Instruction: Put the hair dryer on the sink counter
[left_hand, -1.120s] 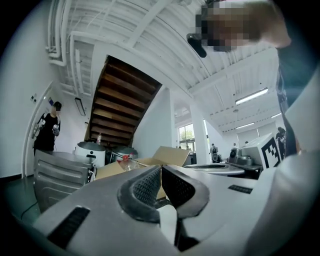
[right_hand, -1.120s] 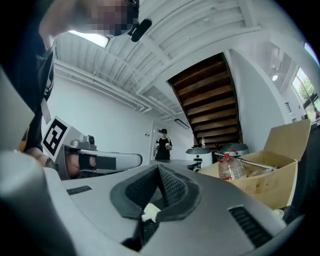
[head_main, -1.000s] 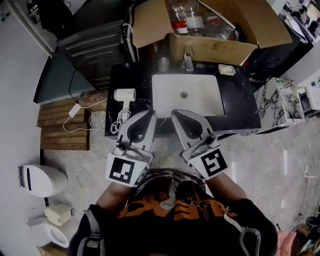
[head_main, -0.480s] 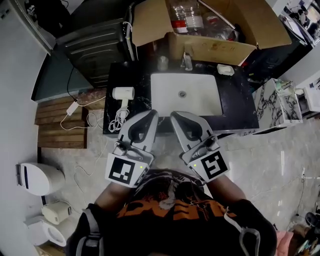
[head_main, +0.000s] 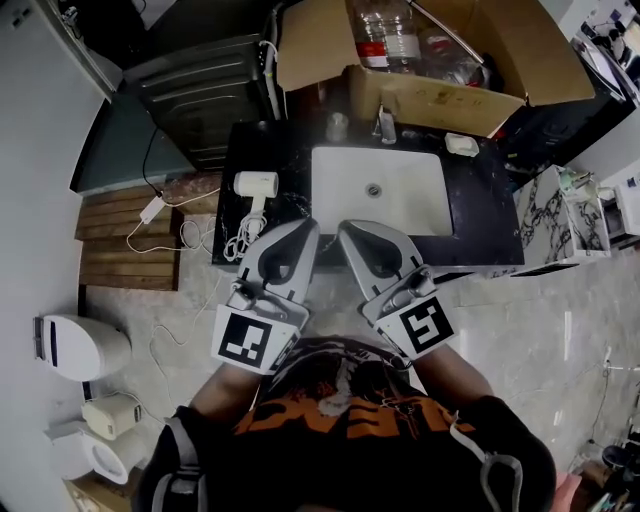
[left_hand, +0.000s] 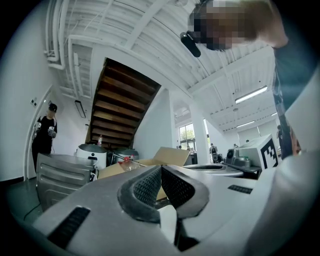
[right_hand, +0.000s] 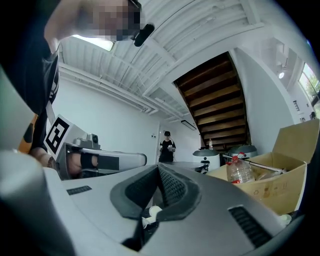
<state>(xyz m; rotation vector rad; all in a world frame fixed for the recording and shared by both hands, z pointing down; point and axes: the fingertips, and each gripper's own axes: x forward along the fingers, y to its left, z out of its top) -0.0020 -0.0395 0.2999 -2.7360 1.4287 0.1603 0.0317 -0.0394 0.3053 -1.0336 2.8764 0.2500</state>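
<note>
Only the framing has drifted since before: the hair dryer (head_main: 256, 186) lies on the dark worktop (head_main: 480, 215) just left of the sink (head_main: 380, 190), with the left gripper (head_main: 303, 230) and right gripper (head_main: 347, 230) clenched empty near its front edge, so placing looks done, with nothing left but withdrawing.

Hair dryer (head_main: 256, 186): one was there.
Tongs: two, left tongs (head_main: 304, 230) and right tongs (head_main: 346, 230).
Plastic bottles (head_main: 372, 35): at least two showed.
Cardboard box (head_main: 430, 100): one.
Sink (head_main: 400, 200): one.
</note>
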